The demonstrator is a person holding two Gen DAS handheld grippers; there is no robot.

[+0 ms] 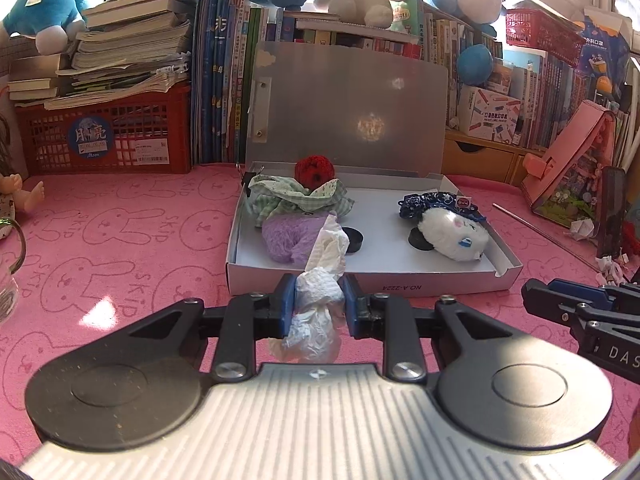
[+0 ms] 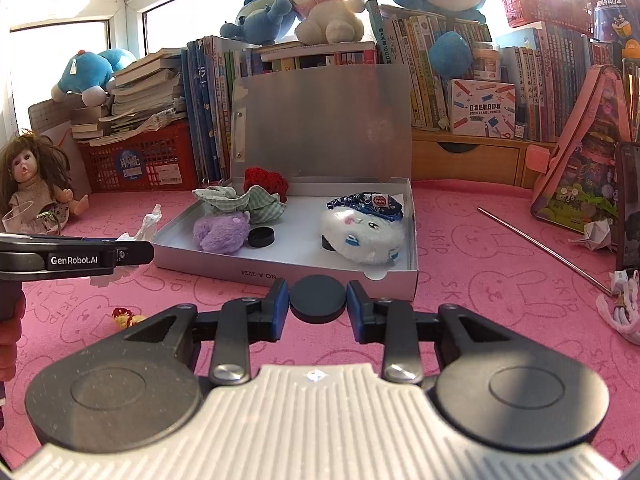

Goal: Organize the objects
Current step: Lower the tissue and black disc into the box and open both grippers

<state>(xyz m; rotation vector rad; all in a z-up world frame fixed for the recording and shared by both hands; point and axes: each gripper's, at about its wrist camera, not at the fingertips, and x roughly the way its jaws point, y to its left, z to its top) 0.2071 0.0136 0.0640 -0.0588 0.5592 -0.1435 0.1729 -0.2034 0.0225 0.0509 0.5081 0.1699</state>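
An open white box (image 1: 372,280) (image 2: 280,270) lies on the pink cloth. It holds a purple plush (image 1: 286,236) (image 2: 220,232), a green checked cloth (image 1: 296,198), a red knitted ball (image 1: 314,170), a white plush with a blue cap (image 1: 452,232) (image 2: 362,232) and black discs (image 1: 354,240) (image 2: 261,237). My left gripper (image 1: 319,302) is shut on a crumpled white tissue (image 1: 320,296) in front of the box. My right gripper (image 2: 318,306) is shut on a black disc (image 2: 318,298) just before the box's front wall.
A red basket (image 1: 108,136) with stacked books, upright books and plush toys line the back. A doll (image 2: 32,184) sits at the left. A metal rod (image 2: 544,246), a pink case (image 2: 576,152) and crumpled paper (image 2: 596,236) lie at the right. A small yellow-red item (image 2: 126,316) lies on the cloth.
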